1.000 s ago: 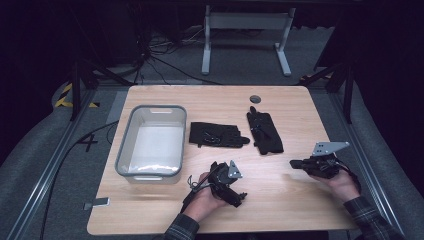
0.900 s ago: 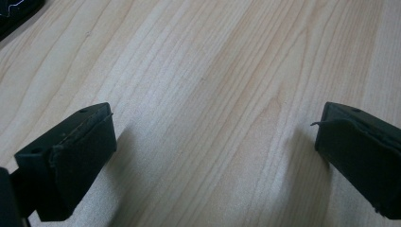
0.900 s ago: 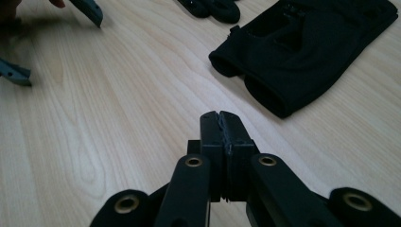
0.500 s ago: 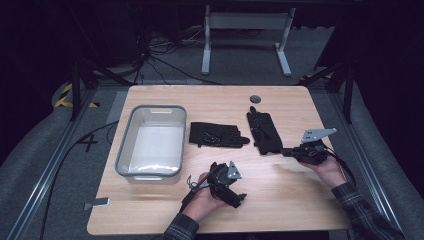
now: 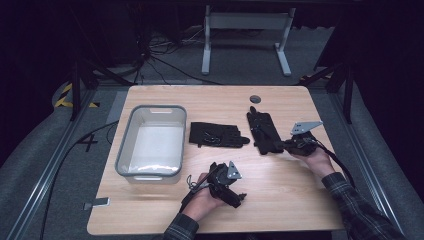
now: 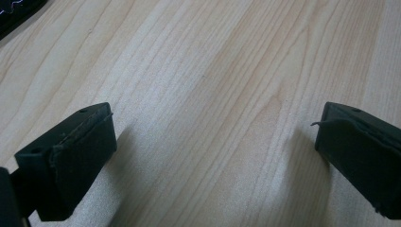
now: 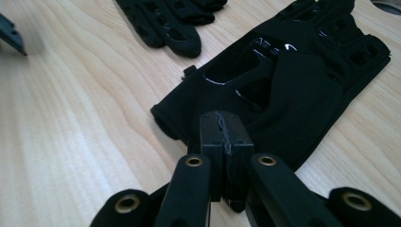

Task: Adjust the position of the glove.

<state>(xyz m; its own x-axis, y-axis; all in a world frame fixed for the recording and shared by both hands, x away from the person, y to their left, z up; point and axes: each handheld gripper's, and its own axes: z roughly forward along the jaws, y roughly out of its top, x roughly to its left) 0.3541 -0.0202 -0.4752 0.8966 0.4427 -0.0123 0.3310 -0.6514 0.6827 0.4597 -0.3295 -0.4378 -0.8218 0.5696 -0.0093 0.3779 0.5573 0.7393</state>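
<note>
The pale wooden table (image 5: 280,200) holds a grey bin (image 5: 150,141) at its left and two black gloves mid-table. Your right gripper (image 7: 222,124), jaws pressed together with nothing between them, sits at the cuff edge of the right-hand glove (image 7: 293,90). Your left gripper (image 6: 215,142) rests near you, jaws wide apart over bare wood. The other glove (image 5: 217,135) lies just beside the bin.

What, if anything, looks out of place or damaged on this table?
Little stands out. The two black gloves lie flat on the table, the left glove crosswise and the right glove lengthwise. The grey bin sits squarely. Only the pads of the shut right gripper look worn and frayed along their edges.
</note>
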